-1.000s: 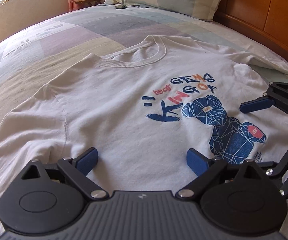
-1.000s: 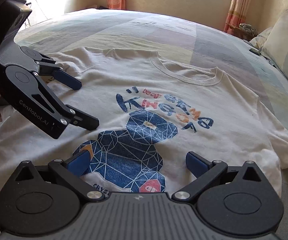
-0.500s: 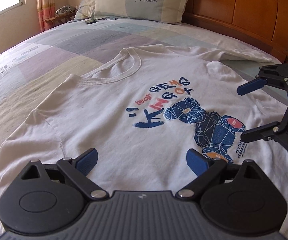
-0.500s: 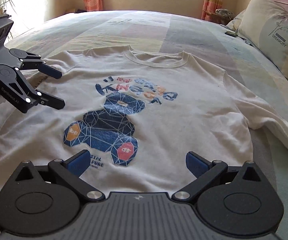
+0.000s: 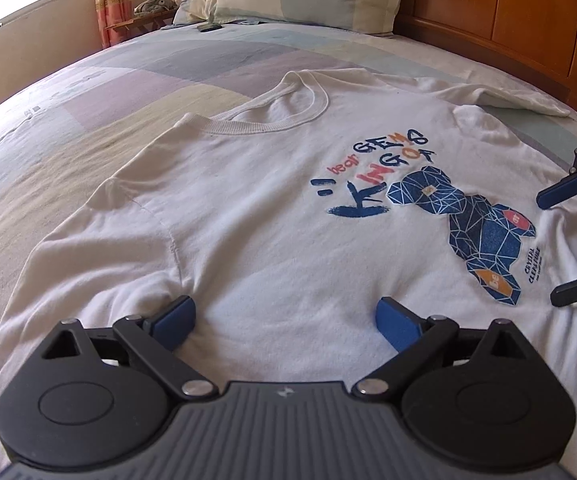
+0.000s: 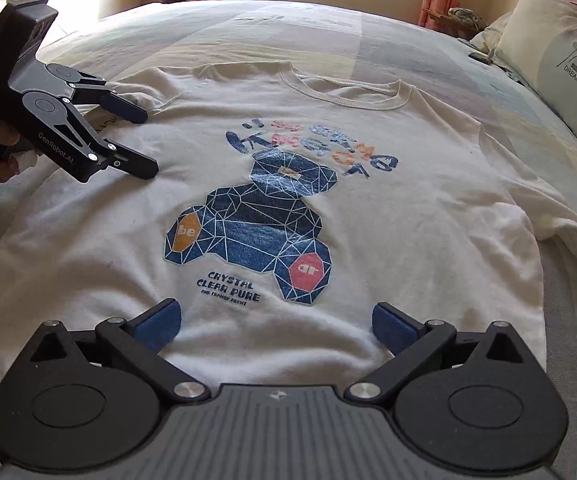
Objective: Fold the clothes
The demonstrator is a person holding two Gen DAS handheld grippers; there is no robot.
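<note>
The white T-shirt (image 6: 368,216) lies flat, print up, on the bed (image 5: 88,92). Both claws are spread apart and empty: the left claw (image 5: 284,320) near one sleeve seam, the right claw (image 6: 276,322) over the hem. Each should pinch only the edge layers, evenly. Only the right view shows the hand (image 6: 4,148) gripping the left handle.

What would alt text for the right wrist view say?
A white T-shirt with a blue bear print lies flat, face up, on a bed. The open right gripper is low over its hem, and the open left gripper is by the far sleeve. A pillow sits at right.
</note>
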